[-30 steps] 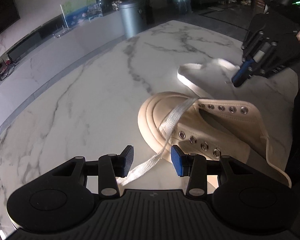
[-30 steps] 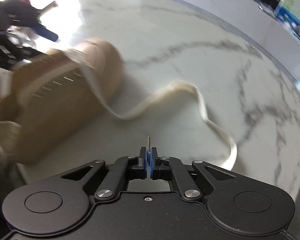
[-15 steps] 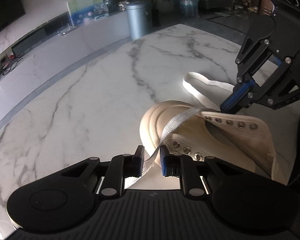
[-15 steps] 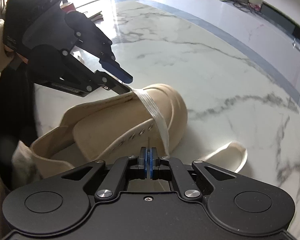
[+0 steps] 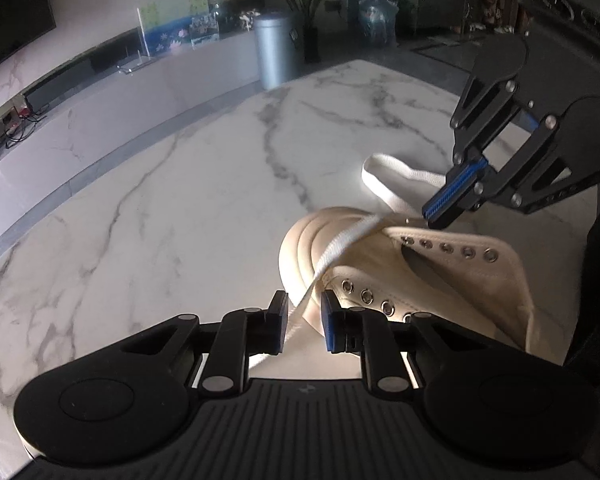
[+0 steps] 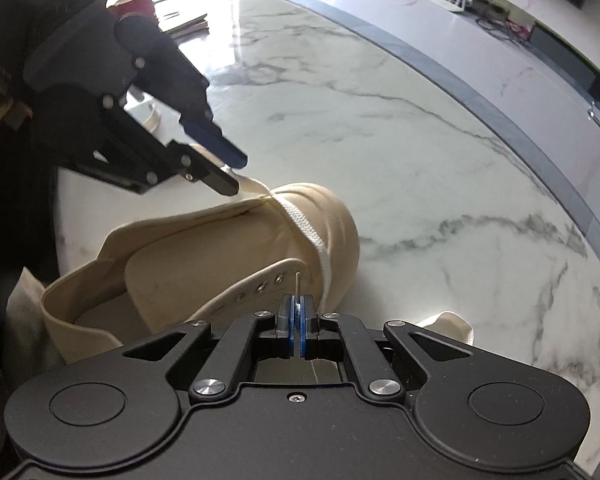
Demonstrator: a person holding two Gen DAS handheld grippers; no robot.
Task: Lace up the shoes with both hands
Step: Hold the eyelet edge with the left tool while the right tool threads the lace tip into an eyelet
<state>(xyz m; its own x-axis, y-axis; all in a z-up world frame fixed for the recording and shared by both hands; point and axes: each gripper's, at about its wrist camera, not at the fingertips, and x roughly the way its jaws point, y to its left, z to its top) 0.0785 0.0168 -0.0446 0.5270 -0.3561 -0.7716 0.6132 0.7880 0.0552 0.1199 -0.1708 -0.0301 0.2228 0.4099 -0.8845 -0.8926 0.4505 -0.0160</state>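
A beige canvas high-top shoe [image 5: 440,280] [image 6: 204,252] lies on the marble table, toe pointing away from the person. A flat white lace [image 5: 340,248] [image 6: 320,248] crosses its toe end. My left gripper [image 5: 305,320] [image 6: 233,174] is open by a narrow gap, and one lace strand runs between its fingers without being pinched. My right gripper [image 6: 298,308] [image 5: 440,216] is shut on the lace tip [image 6: 297,284], which pokes out just above the nearest eyelet row [image 6: 260,286]. Slack lace loops on the table [image 5: 384,172] beyond the toe.
The marble table [image 5: 180,220] stretches far and left of the shoe; its curved edge [image 6: 580,200] runs along a grey floor strip. A red cup [image 6: 134,2] stands behind the left gripper. A grey bin [image 5: 276,50] and a water bottle [image 5: 376,12] stand off the table.
My left fingers narrowed around the lace strand from a wide gap. My right gripper carried the lace tip from over the bare table to the shoe's eyelet row.
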